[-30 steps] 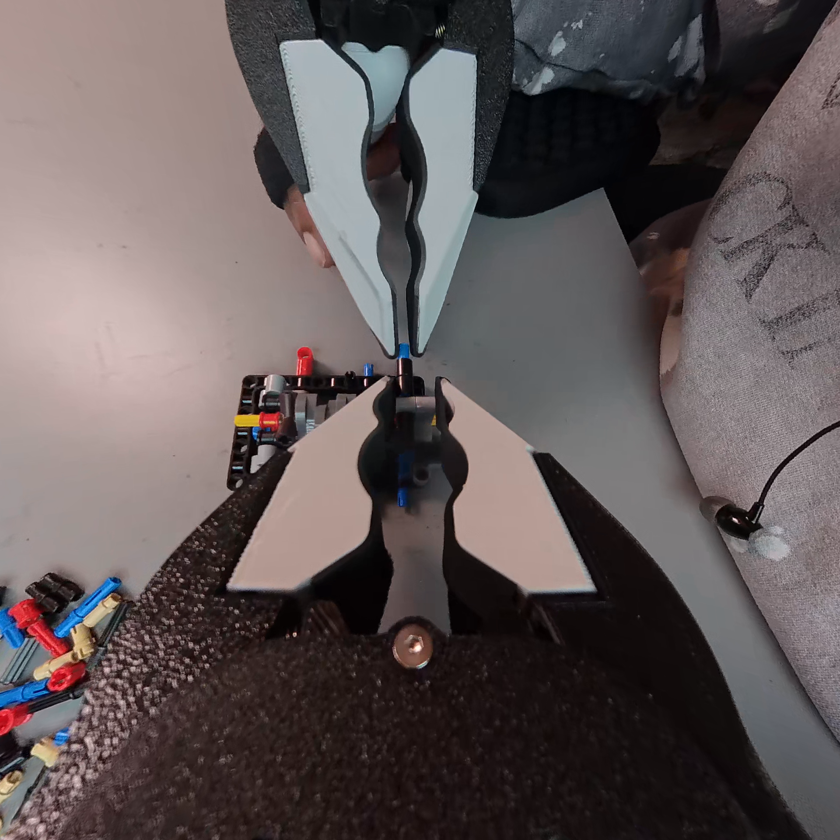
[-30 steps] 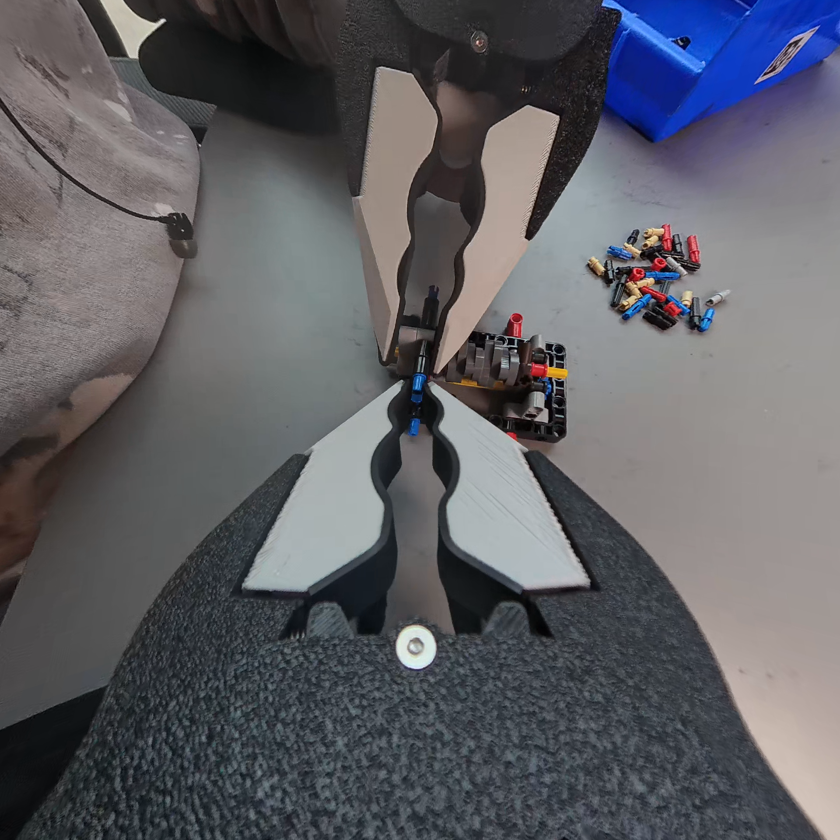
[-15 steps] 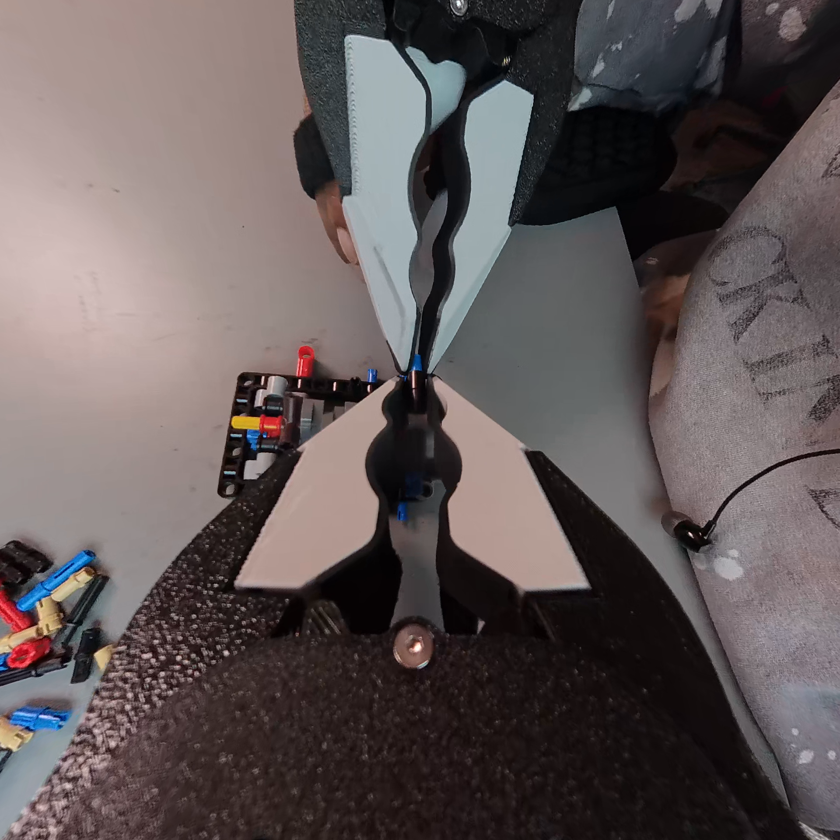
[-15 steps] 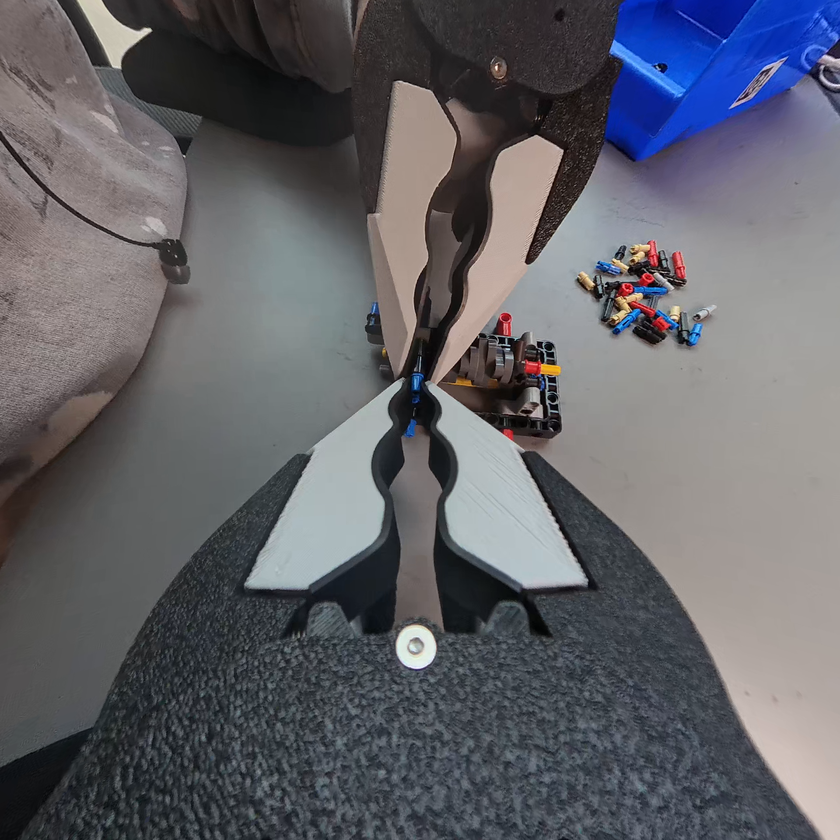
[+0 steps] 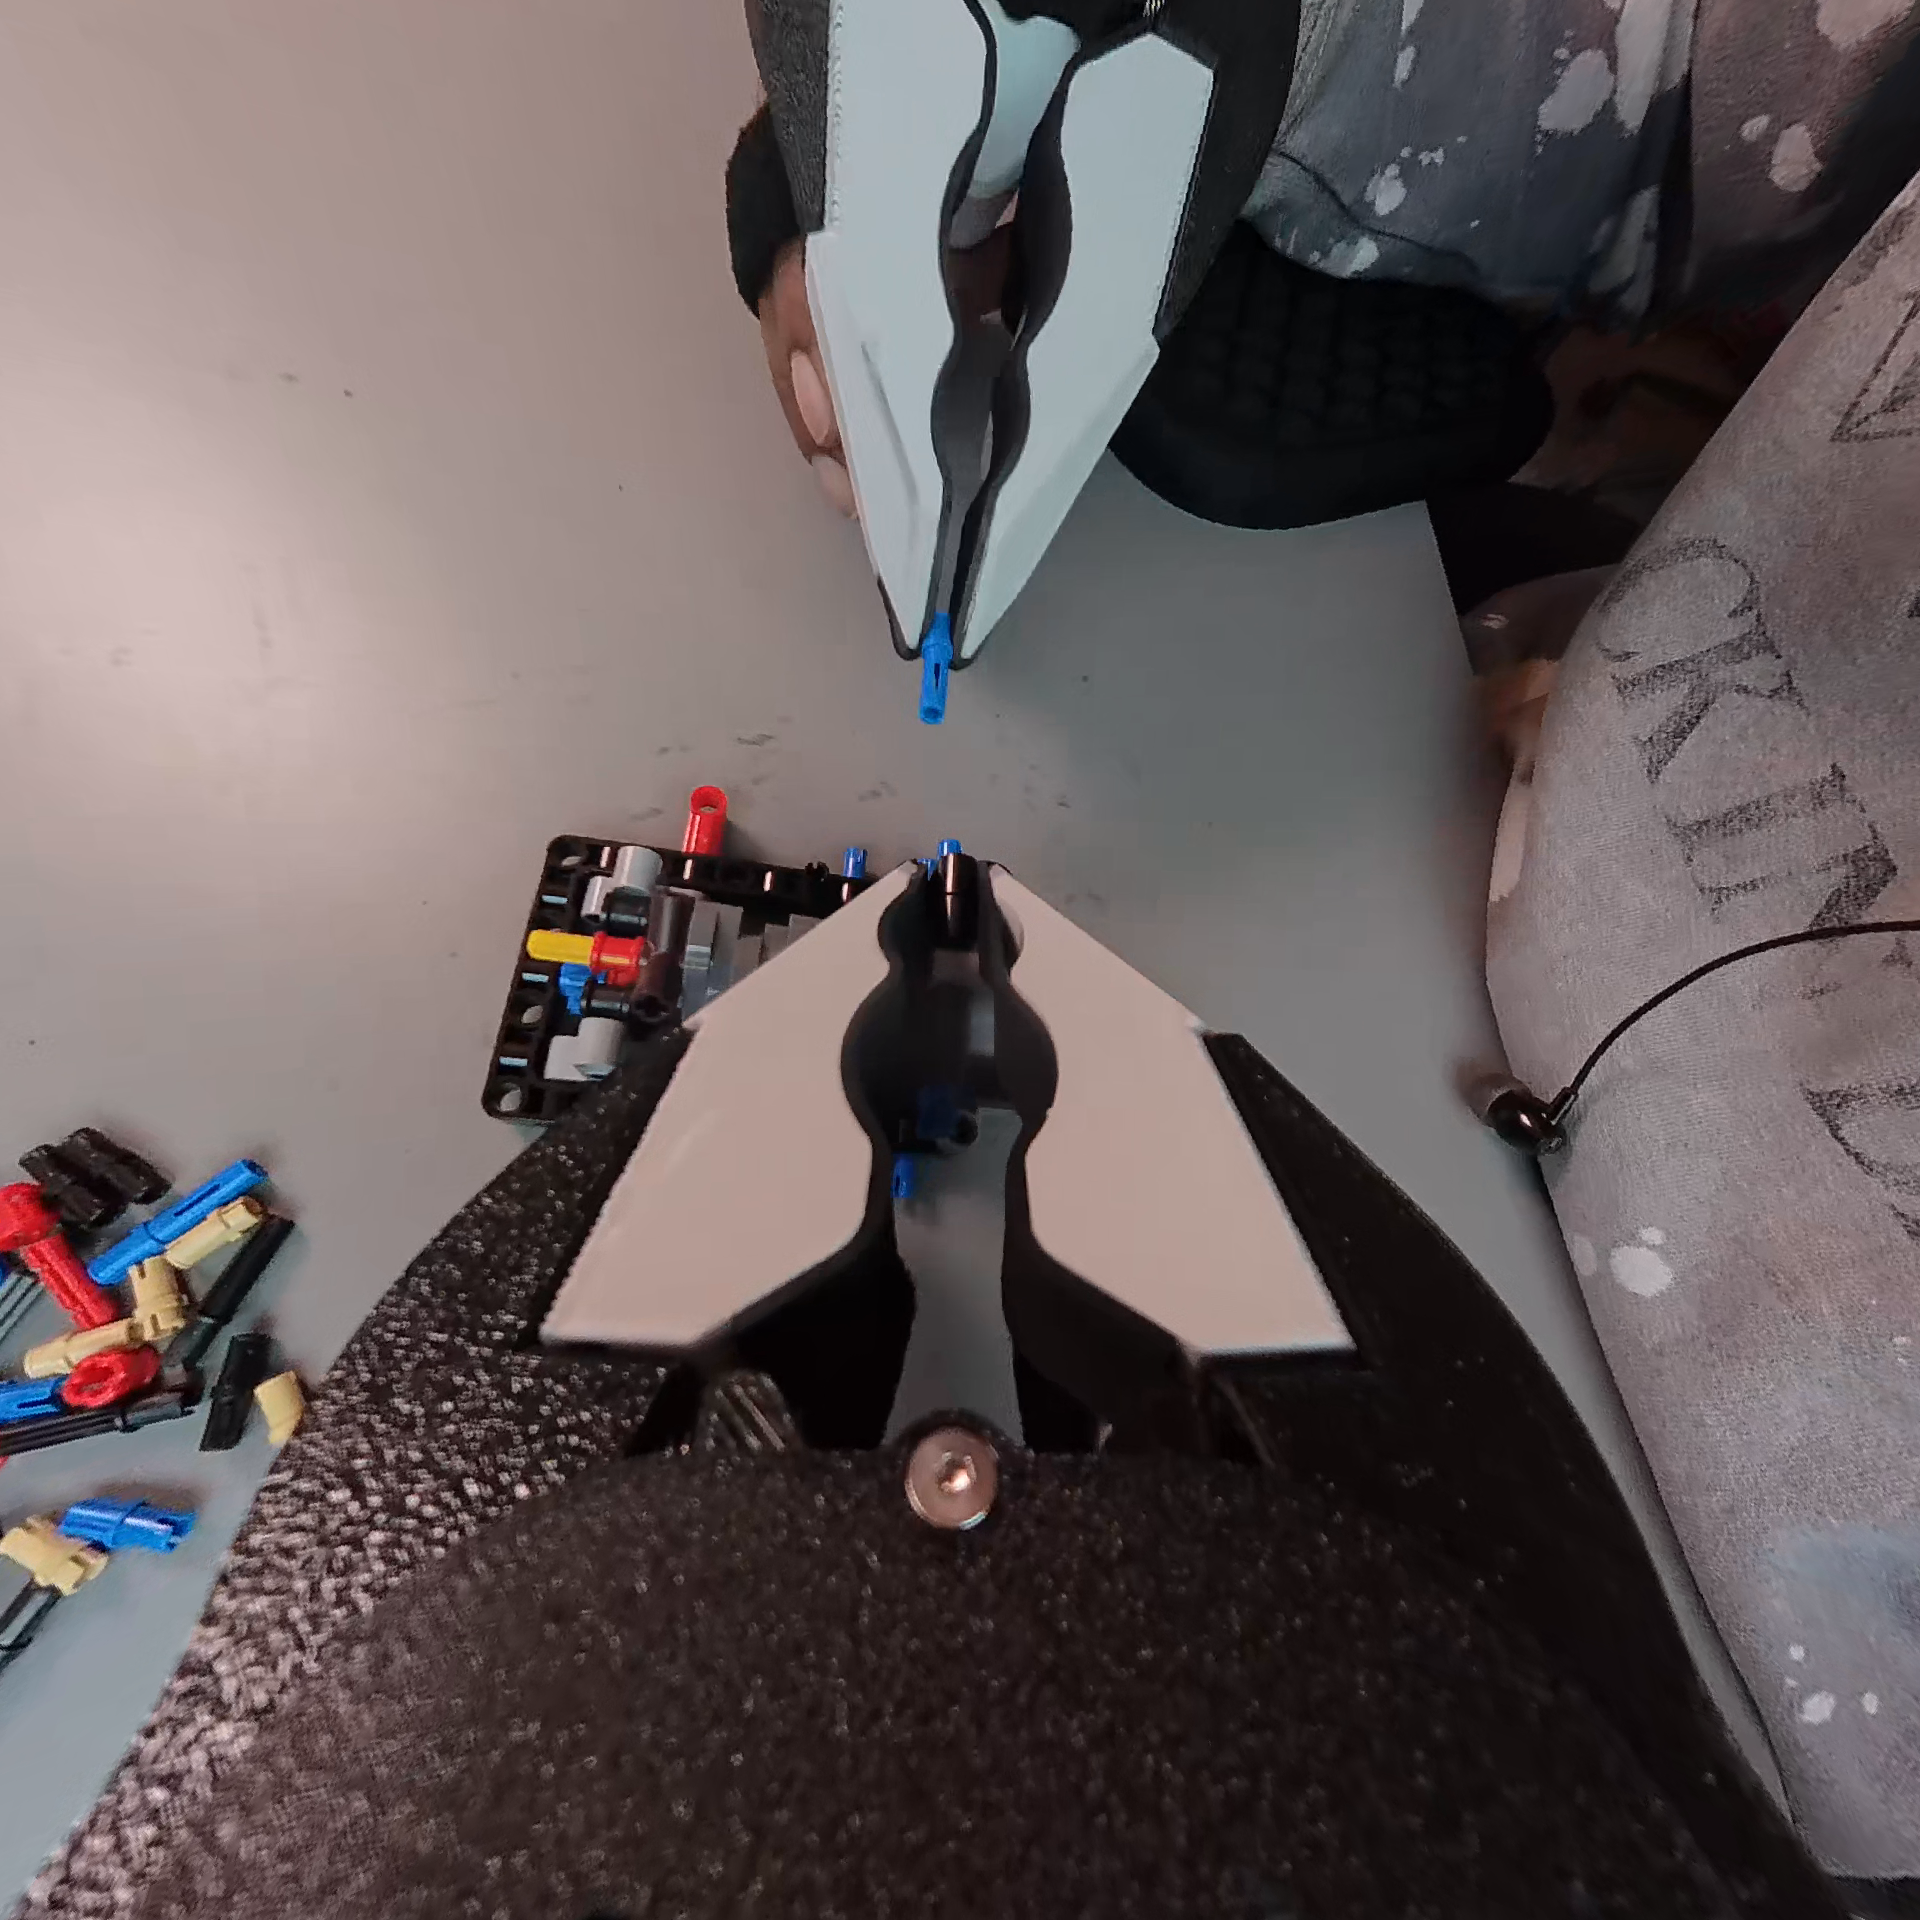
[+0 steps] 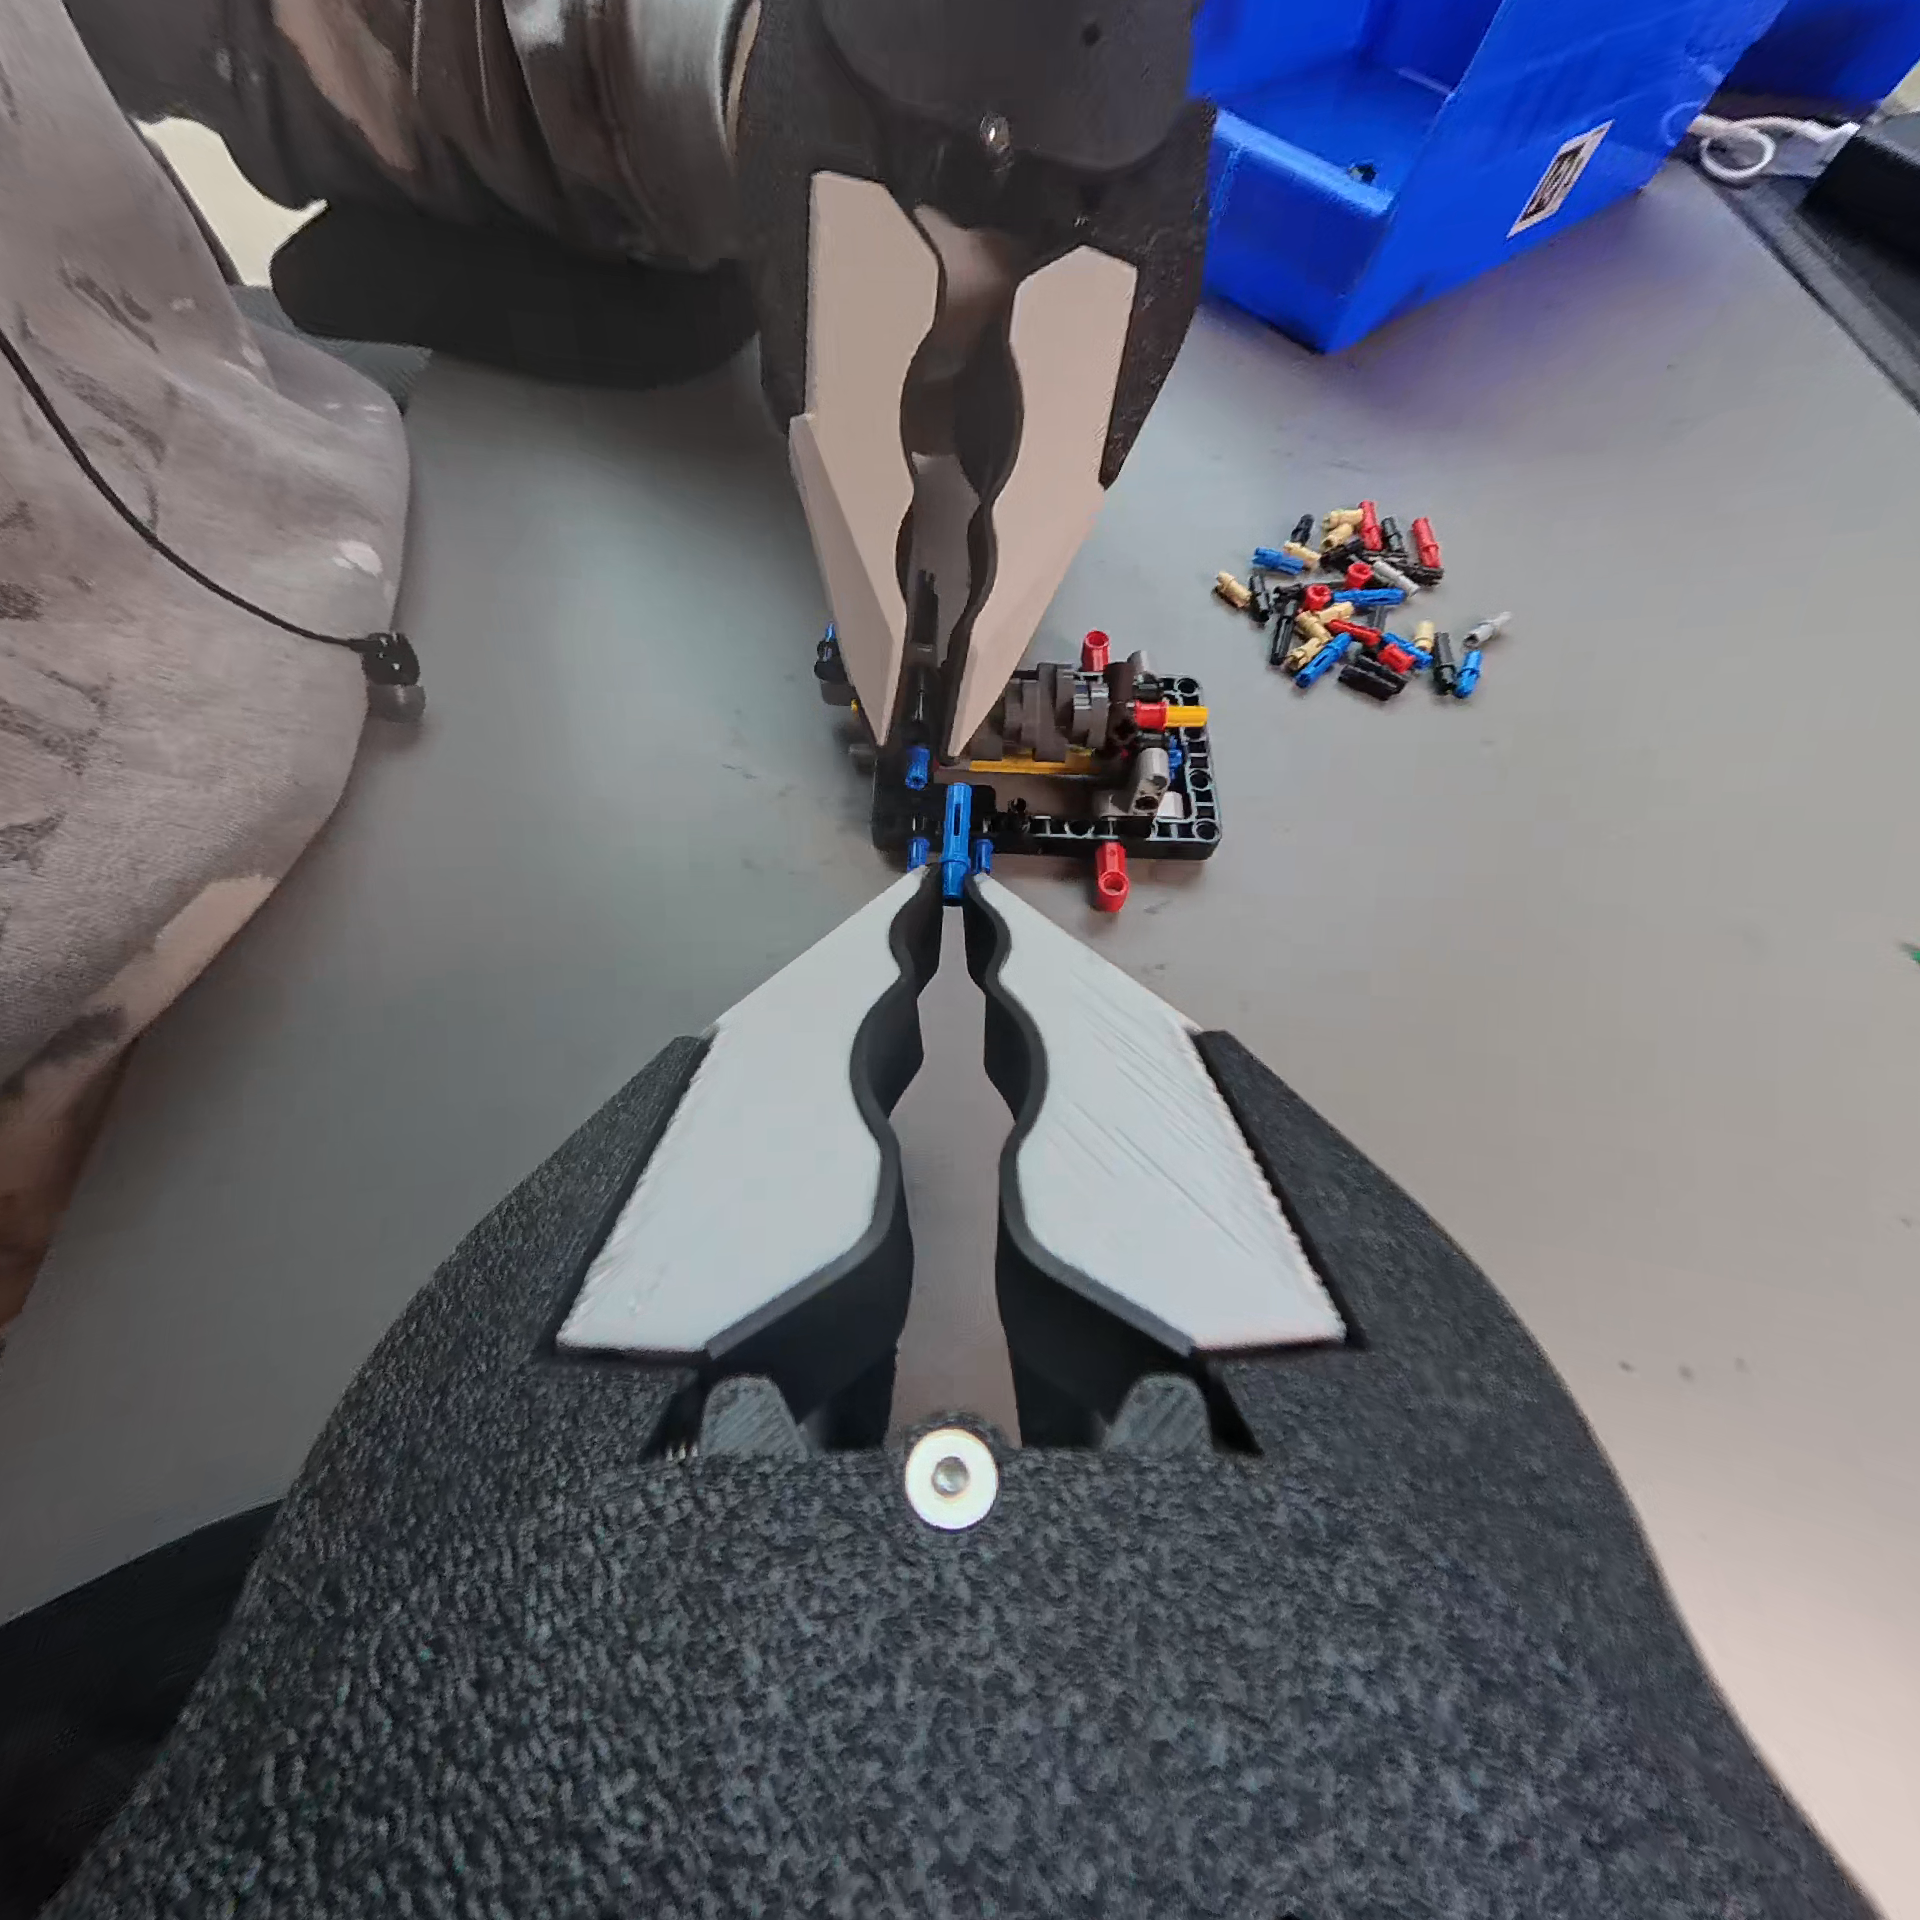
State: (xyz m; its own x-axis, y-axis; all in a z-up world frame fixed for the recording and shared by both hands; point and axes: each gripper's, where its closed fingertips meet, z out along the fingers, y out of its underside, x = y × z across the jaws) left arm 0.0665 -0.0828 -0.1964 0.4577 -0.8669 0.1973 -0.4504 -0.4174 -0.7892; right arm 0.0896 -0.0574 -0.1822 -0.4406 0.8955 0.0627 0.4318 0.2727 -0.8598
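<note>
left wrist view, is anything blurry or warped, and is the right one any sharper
Left wrist view: the loose pile of small plastic pins at the left edge is smeared, and wide-angle distortion bends the grey table. Right wrist view: the black brick frame assembly is crisp; the blue plastic bin looks stretched.

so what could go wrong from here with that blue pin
1. The right gripper pinches the small blue plastic pin only at its tips, so it could twist or slip out.
2. The left gripper is clamped on a black part of the black-framed brick assembly; a jerk could drag the assembly.
</note>
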